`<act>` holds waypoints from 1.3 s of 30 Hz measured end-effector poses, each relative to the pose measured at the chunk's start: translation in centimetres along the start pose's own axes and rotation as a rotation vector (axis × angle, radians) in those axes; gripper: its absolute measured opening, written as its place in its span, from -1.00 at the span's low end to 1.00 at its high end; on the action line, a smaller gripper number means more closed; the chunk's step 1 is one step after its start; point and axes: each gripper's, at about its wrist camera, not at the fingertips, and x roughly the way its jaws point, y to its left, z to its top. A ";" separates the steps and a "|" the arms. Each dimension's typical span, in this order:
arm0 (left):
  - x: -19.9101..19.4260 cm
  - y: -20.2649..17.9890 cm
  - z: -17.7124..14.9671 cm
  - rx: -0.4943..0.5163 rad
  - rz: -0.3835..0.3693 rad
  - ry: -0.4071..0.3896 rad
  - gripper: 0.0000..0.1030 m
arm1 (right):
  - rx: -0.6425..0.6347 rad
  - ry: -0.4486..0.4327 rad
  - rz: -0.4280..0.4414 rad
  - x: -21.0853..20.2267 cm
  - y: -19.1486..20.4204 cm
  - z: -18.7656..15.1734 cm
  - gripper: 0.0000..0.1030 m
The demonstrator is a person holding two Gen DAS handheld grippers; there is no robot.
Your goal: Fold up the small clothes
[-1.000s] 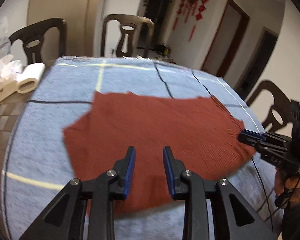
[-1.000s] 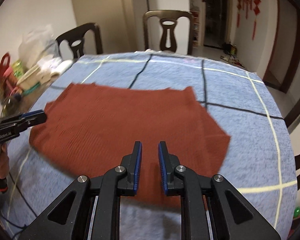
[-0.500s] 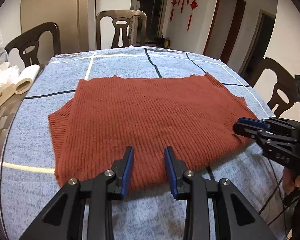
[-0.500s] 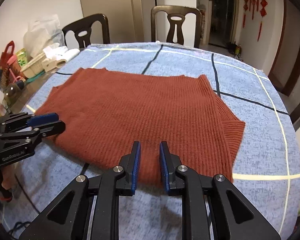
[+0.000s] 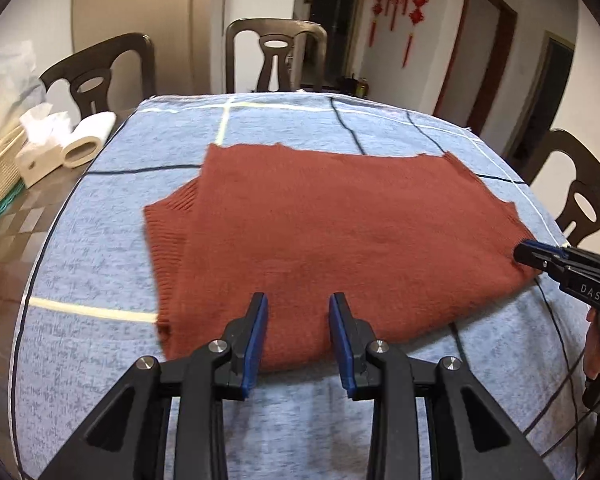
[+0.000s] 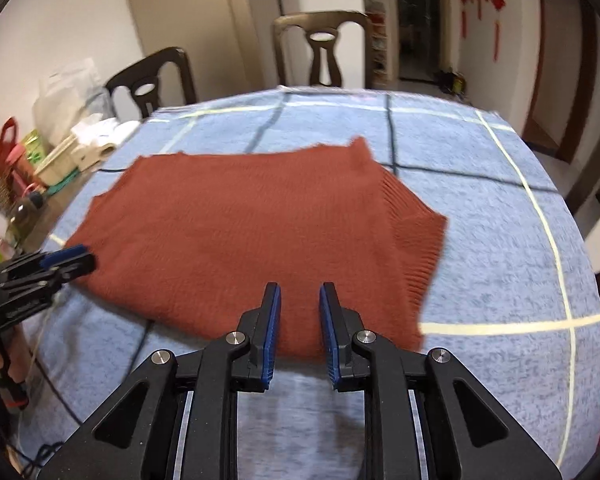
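Observation:
A rust-red knit sweater (image 5: pixel 340 236) lies folded flat on the blue checked tablecloth (image 5: pixel 100 344); it also shows in the right wrist view (image 6: pixel 240 240). My left gripper (image 5: pixel 298 304) is open and empty, just above the sweater's near edge. My right gripper (image 6: pixel 299 294) is open and empty over the near edge further right. Each gripper shows in the other's view: the right one (image 5: pixel 540 254) at the sweater's right corner, the left one (image 6: pixel 74 258) at its left corner.
Tissue box and paper roll (image 5: pixel 60 148) and a basket stand at the table's left edge, with bags and clutter (image 6: pixel 28 160) beside them. Dark wooden chairs (image 5: pixel 276 56) surround the table. A cable (image 6: pixel 40 360) hangs by the left hand.
The sweater has been laid down and now lies flat. Both grippers have drawn back slightly toward its near edge and stay open.

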 end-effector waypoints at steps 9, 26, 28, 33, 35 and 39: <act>0.4 0.1 -0.6 -0.002 0.018 -0.024 -0.32 | 0.002 -0.019 0.004 0.7 -0.4 -0.8 -0.56; 0.4 -0.4 -0.9 0.014 0.037 -0.032 -0.26 | -0.007 -0.038 -0.010 0.8 -0.2 -1.0 -0.53; 0.4 -0.4 -0.9 0.013 0.037 -0.032 -0.25 | -0.010 -0.038 -0.009 0.9 -0.1 -1.0 -0.50; 0.4 -0.5 -0.9 0.013 0.029 -0.031 -0.17 | -0.009 -0.039 -0.005 0.9 -0.2 -1.0 -0.50; 0.4 -0.6 -0.9 0.016 0.028 -0.031 -0.15 | -0.008 -0.039 -0.004 0.9 -0.2 -1.0 -0.50; 0.4 -0.7 -0.9 0.018 0.029 -0.031 -0.14 | -0.008 -0.039 -0.005 0.9 -0.2 -1.0 -0.49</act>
